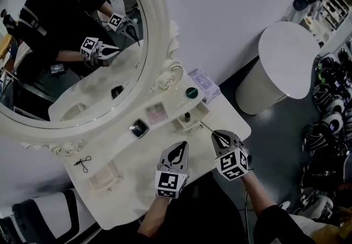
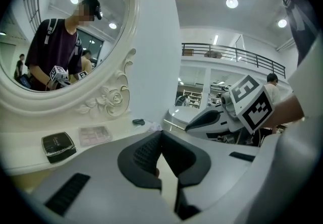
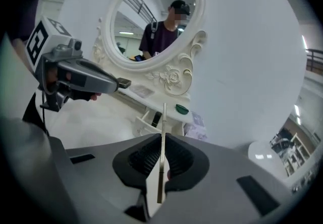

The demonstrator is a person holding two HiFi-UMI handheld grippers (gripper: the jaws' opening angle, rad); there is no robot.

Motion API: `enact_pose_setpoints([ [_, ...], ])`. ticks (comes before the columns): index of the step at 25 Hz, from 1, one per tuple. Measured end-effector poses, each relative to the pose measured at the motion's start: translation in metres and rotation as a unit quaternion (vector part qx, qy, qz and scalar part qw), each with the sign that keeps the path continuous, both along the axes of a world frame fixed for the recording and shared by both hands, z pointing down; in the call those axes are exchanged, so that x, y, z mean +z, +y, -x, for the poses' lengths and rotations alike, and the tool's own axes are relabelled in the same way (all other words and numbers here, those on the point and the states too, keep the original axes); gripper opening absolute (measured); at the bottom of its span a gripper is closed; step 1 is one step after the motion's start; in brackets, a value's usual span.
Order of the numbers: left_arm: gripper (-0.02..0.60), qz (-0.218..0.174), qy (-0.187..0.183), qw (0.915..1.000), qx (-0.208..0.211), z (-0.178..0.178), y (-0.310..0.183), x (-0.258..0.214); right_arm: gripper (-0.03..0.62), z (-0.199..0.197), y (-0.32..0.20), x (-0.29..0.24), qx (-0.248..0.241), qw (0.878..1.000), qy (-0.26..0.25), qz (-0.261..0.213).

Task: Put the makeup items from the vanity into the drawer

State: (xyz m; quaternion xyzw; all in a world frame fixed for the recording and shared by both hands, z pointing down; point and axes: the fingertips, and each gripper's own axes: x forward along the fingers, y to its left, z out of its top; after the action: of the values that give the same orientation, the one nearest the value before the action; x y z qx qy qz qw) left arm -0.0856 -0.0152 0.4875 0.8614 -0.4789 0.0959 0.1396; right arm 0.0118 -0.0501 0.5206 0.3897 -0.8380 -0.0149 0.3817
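Makeup stick (image 3: 163,117) pinched in R tool (image 3: 162,140); L tool (image 2: 160,133) closed.

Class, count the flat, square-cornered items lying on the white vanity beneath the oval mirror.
3: a glossy black square compact, a pink eyeshadow palette just right of it, and a lavender patterned box at the right end, by the wall. Others may be hidden.

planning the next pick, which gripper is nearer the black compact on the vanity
Left. The left gripper hovers just right of the black compact in the head view; the right gripper is farther right, shut on a thin stick.
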Motion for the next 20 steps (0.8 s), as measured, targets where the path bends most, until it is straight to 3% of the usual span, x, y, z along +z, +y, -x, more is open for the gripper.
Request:
enact_pose_setpoints([
  [5, 0.014, -0.002, -0.007, 0.9995, -0.032, 0.003, -0.015, 0.0, 0.044, 0.006, -0.022, 0.005, -0.119, 0.991, 0.053, -0.021],
  [9, 0.014, 0.004, -0.01, 0.9975, -0.07, 0.003, -0.03, 0.004, 0.044, 0.011, -0.038, 0.012, -0.218, 0.972, 0.081, -0.023],
  [20, 0.014, 0.017, -0.021, 0.9905, -0.135, -0.007, -0.061, 0.011, 0.044, 0.014, -0.062, 0.02, -0.373, 0.922, 0.1, -0.023],
])
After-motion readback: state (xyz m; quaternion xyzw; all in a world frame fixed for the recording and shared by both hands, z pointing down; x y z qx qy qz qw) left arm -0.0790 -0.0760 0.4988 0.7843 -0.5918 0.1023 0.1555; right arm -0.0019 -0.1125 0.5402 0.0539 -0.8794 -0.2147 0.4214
